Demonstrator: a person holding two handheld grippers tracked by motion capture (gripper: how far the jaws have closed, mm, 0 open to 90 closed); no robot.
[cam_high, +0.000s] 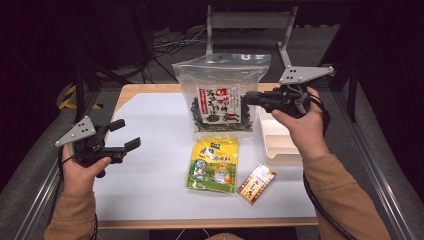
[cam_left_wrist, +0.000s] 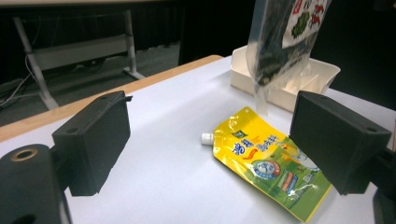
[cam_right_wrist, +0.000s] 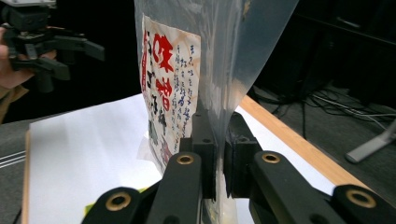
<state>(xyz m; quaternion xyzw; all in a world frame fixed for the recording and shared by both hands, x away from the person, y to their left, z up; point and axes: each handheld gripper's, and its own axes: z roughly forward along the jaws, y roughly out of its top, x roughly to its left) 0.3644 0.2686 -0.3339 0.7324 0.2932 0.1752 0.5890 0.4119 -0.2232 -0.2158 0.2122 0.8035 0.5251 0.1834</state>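
Observation:
A clear bag of dark dried seaweed (cam_high: 220, 102) with a red-and-white label hangs upright above the middle back of the table. My right gripper (cam_high: 248, 98) is shut on its right edge. In the right gripper view the black jaws (cam_right_wrist: 219, 144) pinch the plastic of the bag (cam_right_wrist: 187, 70) between them. My left gripper (cam_high: 125, 135) hovers over the left of the white sheet, open and holding nothing. Its view looks between the spread jaws (cam_left_wrist: 212, 116) at a yellow spouted pouch (cam_left_wrist: 266, 163) lying flat. That pouch (cam_high: 213, 165) lies in front of the bag.
A white tray (cam_high: 280, 145) sits at the table's right, behind and under the bag, and its rim (cam_left_wrist: 285, 88) is visible past the pouch. A small red-and-gold packet (cam_high: 256, 183) lies right of the pouch. The white sheet (cam_high: 150, 190) covers the wooden table.

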